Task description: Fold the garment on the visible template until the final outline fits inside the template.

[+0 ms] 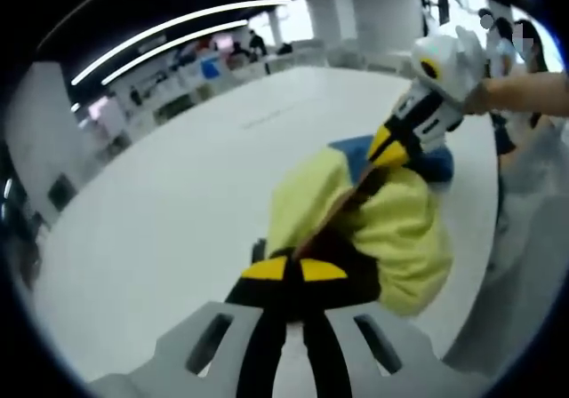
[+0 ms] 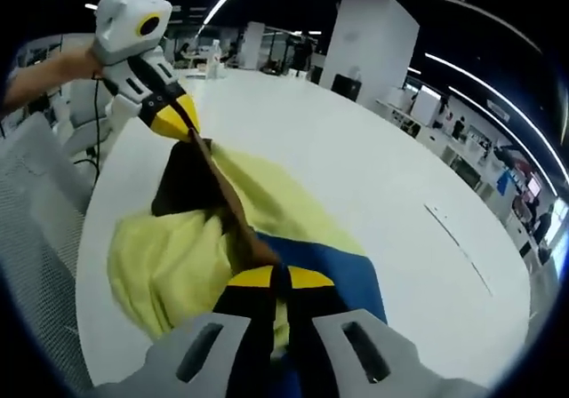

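The garment [image 1: 382, 229] is a soft yellow piece with a blue section and a dark brown band, and it hangs bunched in the air just above the white worktop [image 1: 178, 194], stretched between the 2 grippers. In the right gripper view the garment [image 2: 196, 247] sags in loose folds below a taut brown edge that runs from one gripper to the other; the blue section lies nearest the right gripper.

The left gripper [image 1: 293, 269] has its yellow-tipped fingers pressed together on the brown edge at one end. The right gripper [image 2: 277, 278] pinches the same edge at the other end, fingers closed on the cloth where yellow meets blue. Each gripper also appears in the other's view: the right gripper [image 1: 391, 145] at the far end of the cloth in the left gripper view, and the left gripper [image 2: 173, 118] at the far end in the right gripper view, held by a person's hand.

No template outline can be made out on the worktop [image 2: 373, 176] in either view.

Judged from this, the step in hand is carrying or shaking out the lifted garment before a fold is laid. The next move probably calls for lowering both ends together, keeping the edge taut, so the cloth lands flat and doubled rather than crumpled, then checking its outline against the template.
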The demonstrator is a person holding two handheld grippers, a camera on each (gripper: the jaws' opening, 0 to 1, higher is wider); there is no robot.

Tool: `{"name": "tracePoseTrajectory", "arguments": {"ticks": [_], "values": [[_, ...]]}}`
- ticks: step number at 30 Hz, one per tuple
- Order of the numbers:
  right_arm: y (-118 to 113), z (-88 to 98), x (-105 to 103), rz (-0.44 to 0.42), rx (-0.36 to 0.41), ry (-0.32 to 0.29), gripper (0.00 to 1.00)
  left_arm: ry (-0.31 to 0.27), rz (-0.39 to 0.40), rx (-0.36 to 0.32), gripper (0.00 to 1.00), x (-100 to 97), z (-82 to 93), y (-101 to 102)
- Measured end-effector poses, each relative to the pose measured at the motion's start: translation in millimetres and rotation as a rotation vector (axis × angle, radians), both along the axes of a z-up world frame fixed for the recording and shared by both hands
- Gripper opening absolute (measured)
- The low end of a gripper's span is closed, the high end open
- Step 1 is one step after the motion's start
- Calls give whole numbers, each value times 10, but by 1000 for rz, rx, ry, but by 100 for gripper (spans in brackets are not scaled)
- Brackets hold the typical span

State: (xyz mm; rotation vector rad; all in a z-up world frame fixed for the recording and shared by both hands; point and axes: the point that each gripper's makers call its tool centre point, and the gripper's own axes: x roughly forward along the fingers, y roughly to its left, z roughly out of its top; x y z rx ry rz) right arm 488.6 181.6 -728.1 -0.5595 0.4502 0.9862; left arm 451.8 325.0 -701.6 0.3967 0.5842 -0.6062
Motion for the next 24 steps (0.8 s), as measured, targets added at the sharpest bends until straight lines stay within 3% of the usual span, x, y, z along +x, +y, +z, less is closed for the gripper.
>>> {"name": "tracePoseTrajectory", "arguments": {"ticks": [3, 7, 15, 24], "values": [[-8, 26, -8, -22, 33, 23, 4, -1, -8, 20, 0, 10, -21, 0], [-33, 122, 19, -35, 50, 4, 4, -14, -8, 22, 0, 25, 28, -6], [-100, 417, 110, -67, 110, -3, 3, -49, -26, 21, 0, 92, 302, -38], [-190, 817, 136, -94, 158, -61, 2, -113, -80, 61, 0, 176, 654, -130]]}}
